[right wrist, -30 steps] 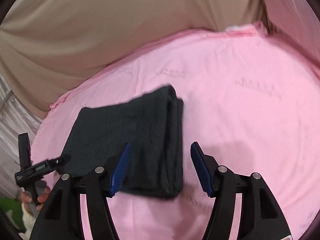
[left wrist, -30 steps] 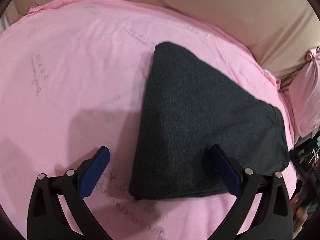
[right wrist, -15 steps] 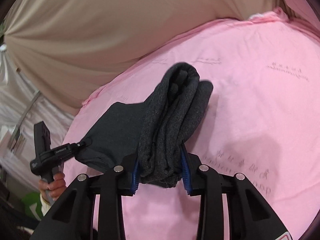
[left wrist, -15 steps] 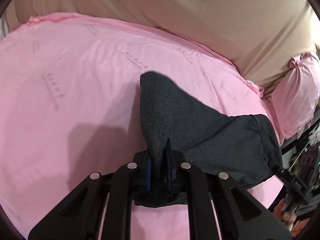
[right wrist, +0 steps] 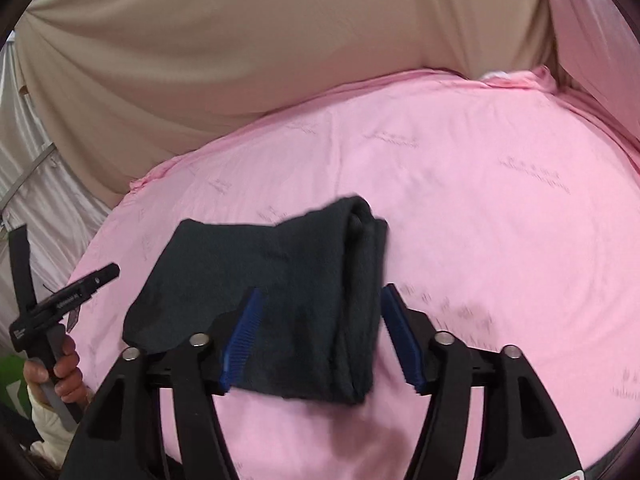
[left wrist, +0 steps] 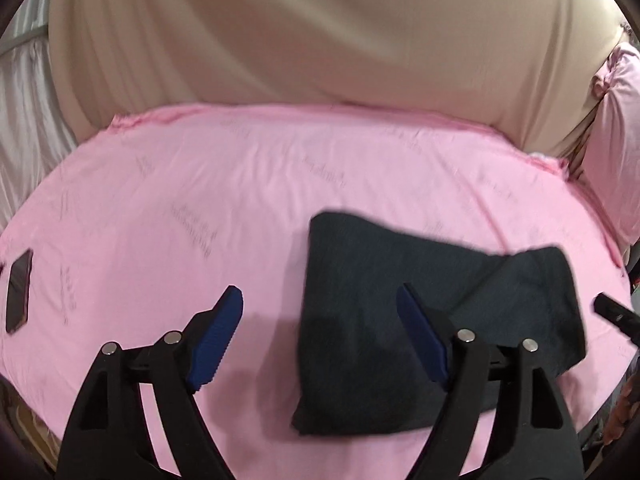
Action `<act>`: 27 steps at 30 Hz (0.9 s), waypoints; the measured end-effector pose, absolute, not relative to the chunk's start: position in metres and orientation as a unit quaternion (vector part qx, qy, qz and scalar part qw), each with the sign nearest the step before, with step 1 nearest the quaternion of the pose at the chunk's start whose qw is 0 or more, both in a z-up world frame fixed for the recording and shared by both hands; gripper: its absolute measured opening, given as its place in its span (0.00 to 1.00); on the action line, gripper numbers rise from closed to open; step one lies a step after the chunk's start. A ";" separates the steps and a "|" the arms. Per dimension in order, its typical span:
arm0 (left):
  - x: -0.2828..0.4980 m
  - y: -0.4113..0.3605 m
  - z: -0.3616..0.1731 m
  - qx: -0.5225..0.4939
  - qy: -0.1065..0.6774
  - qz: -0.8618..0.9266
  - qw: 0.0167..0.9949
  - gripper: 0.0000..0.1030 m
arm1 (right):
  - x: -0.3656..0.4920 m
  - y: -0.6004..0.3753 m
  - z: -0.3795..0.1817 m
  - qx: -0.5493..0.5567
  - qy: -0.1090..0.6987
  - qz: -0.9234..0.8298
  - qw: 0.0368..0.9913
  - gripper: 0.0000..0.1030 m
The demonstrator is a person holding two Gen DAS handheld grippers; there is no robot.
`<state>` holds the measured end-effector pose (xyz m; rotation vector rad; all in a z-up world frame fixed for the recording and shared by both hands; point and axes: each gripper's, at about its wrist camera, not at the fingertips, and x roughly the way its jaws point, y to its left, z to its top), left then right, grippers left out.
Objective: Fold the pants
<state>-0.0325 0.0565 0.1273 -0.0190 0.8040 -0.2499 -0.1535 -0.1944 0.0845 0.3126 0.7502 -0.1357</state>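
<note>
Left wrist view: dark grey pants (left wrist: 420, 320), folded into a compact bundle, lying on a bed under a pink sheet (left wrist: 200, 200), right of centre and near the front edge. Left tongs (left wrist: 320, 338): jaws opening, blue pads well apart, nothing between them; the right-hand pad overlaps the bundle in the picture but, judging by the slack cloth, does not press it. Right wrist view: the same bundle, its thick stacked edge facing right, layers visible along that side. Right tongs (right wrist: 320, 336): jaws opening, pads standing either side of the bundle's near end without pinching it. Also listed: a dark phone (left wrist: 18, 296) flat on the sheet at far left; a beige drape (left wrist: 320, 40) behind the bed; a pink pillow (left wrist: 616, 132) at right; the person's hand (right wrist: 60, 372) on the left tool's handle. Condition: fold looks complete or nearly so; one upper corner seems slightly lifted, though motion blur makes this uncertain. Handling note for the step in hand, the release: let both pads clear the knit fully before drawing back, lift straight away from the cloth to avoid snagging a layer, and pat down any raised corner flat.
</note>
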 end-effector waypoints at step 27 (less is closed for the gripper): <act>0.061 0.016 0.087 0.055 0.436 -0.028 0.898 0.66 | -0.146 -0.192 0.103 0.145 0.342 -0.031 0.928 0.28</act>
